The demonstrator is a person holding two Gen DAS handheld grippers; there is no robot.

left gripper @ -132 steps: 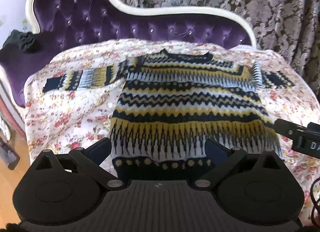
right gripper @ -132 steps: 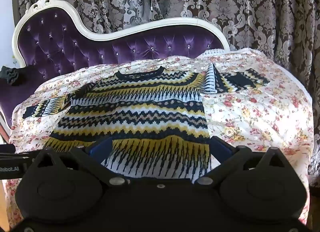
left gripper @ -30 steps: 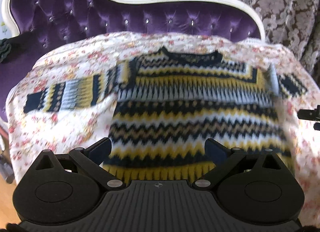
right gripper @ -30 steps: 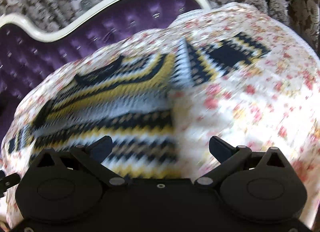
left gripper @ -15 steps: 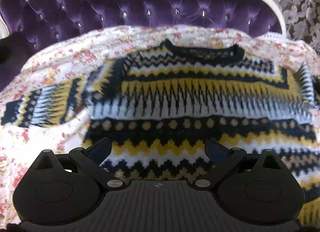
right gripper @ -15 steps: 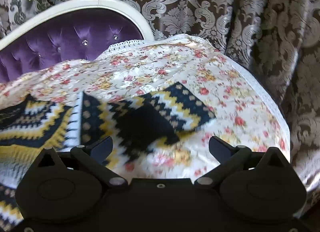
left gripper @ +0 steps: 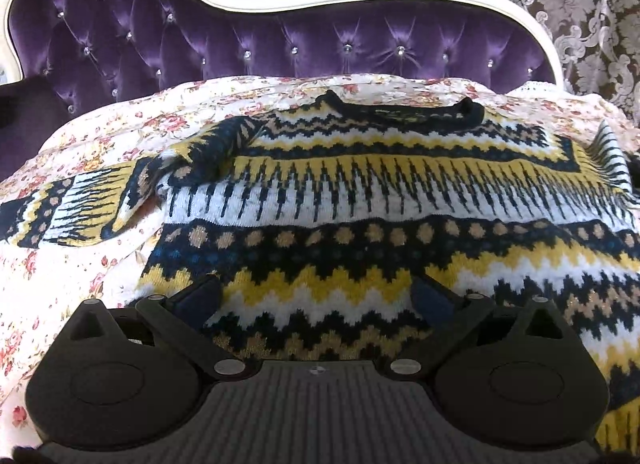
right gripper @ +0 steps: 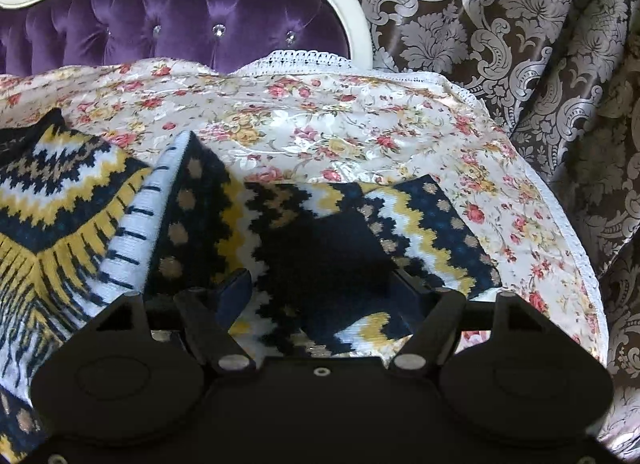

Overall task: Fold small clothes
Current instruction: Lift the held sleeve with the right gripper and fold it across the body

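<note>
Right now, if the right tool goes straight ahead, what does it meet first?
Most likely the sweater's right sleeve, which lies between the open right tool fingers. Depth is unclear; beyond it is the floral cover.

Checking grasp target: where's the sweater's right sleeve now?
In the right wrist view, the sleeve lies flat on the floral cover, extending right from the sweater, between the open right claw fingers.

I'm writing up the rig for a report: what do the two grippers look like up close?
Both look alike. The left gripper and right gripper are matte black, each with two rounded pods, slanted linkage bars with silver pivot pins, and dark blue pads. The left one's centre plate is ribbed. No cables or sleeves show.
</note>
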